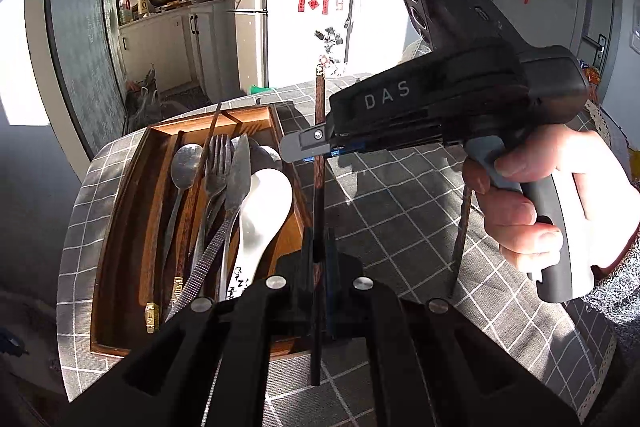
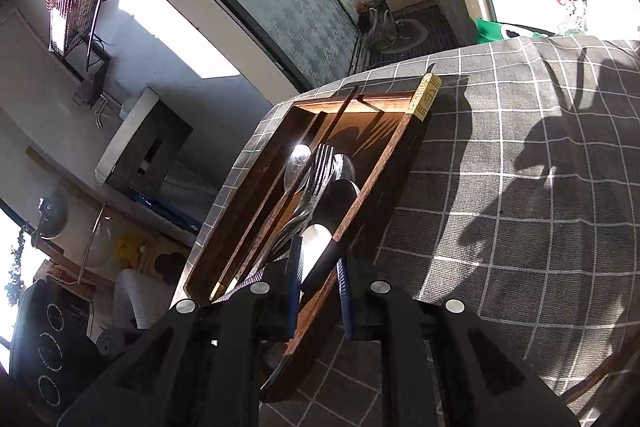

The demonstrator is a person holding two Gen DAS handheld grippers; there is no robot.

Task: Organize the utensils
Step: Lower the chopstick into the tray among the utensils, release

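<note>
Most of the utensils, like the forks [image 1: 216,163] and spoons [image 1: 262,203], already lie in the wooden tray [image 1: 132,227] on the surface [image 1: 400,195]. One chopstick [image 1: 319,187] is still out. Both the left gripper [image 1: 319,259] and right gripper [image 1: 308,147] pinch it just beside the tray.

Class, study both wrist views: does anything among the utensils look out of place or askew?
Yes. One chopstick is gripped by both the left gripper and right gripper, held above the tablecloth beside the wooden tray. In the tray, another chopstick lies slanted across the heaped spoons, fork and knife.
</note>
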